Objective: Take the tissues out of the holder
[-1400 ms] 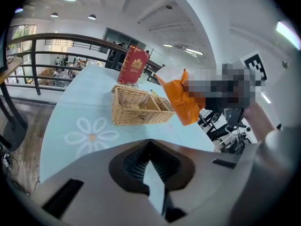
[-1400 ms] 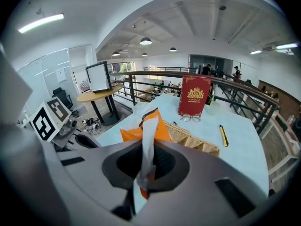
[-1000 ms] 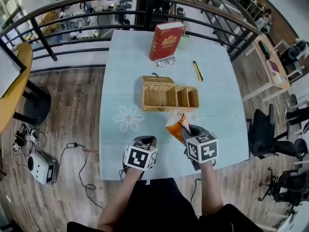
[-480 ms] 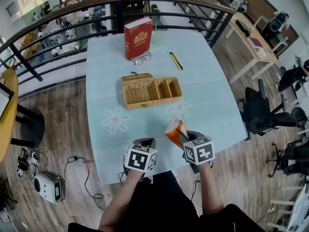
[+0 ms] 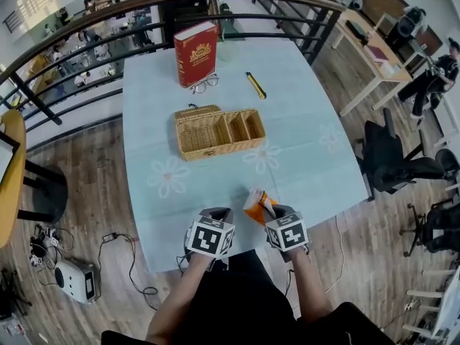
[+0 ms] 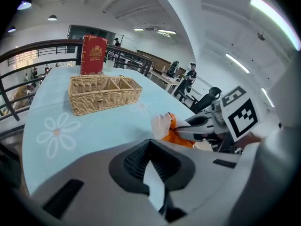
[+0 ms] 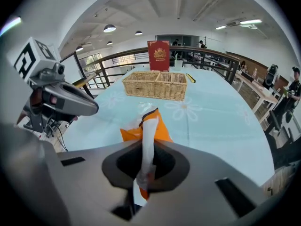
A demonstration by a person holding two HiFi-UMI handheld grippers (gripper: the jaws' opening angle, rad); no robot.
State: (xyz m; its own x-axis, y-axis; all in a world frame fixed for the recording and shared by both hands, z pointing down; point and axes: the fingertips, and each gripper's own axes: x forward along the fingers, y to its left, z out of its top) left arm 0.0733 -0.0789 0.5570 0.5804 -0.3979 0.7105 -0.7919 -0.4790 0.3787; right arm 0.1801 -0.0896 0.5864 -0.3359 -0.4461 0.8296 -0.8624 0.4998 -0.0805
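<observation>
**Tissues Out of the Holder, Not Yet Set Down**

The orange tissue packet (image 7: pixel 149 126) was clamped edge-on between the jaws of the right hand-held gripper (image 7: pixel 145 150), just above the near edge of the desk (image 5: pixel 309 121). The left hand-held gripper (image 6: pixel 153 147) was seen beside it, jaws together on nothing. The wicker holder (image 5: pixel 215 149) was seen well beyond, mid-desk, with no tissues visible in its compartments. Only the release was judged outstanding.

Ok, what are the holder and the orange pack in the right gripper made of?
Holder: woven wicker or rattan, matte tan; the weave shows on its walls. Tissue pack: thin glossy plastic film, probably, orange with a white strip; it crumples and glints where pinched.
</observation>
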